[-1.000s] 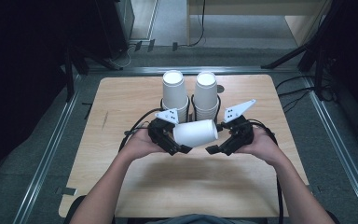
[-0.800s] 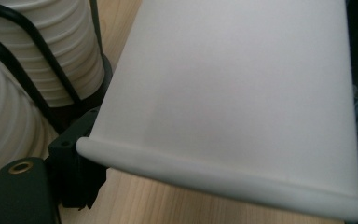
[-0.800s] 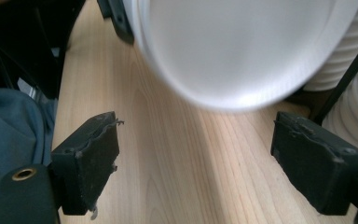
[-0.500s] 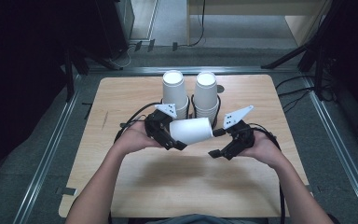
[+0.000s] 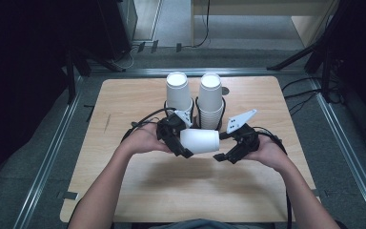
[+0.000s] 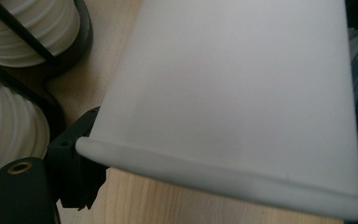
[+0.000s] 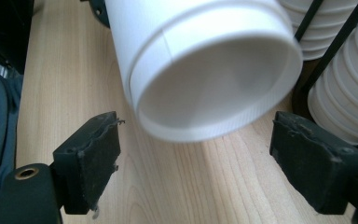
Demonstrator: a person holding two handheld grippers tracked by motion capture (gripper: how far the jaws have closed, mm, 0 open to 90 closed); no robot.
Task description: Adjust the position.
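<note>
White paper cup (image 5: 200, 141) is lying sideways above the table (image 5: 124, 95), with the left gripper (image 5: 175, 138) pinching its rim end. The right gripper (image 5: 231, 148) is waiting at the cup's base end, jaws spread and clear of it. Two cup stacks (image 5: 178, 93) are standing in holders behind. Judged progress: one cup separated; hand-over or placement remaining.

One camera overhead, one riding on each tool

The high view looks forward and down on the whole worktop (image 5: 124, 200) from the person's side; the left tool's camera sits tight against the paper cup (image 6: 242, 93), looking along its side; the right tool's camera faces that cup's base (image 7: 205, 88) close up; all share the cup.
</note>
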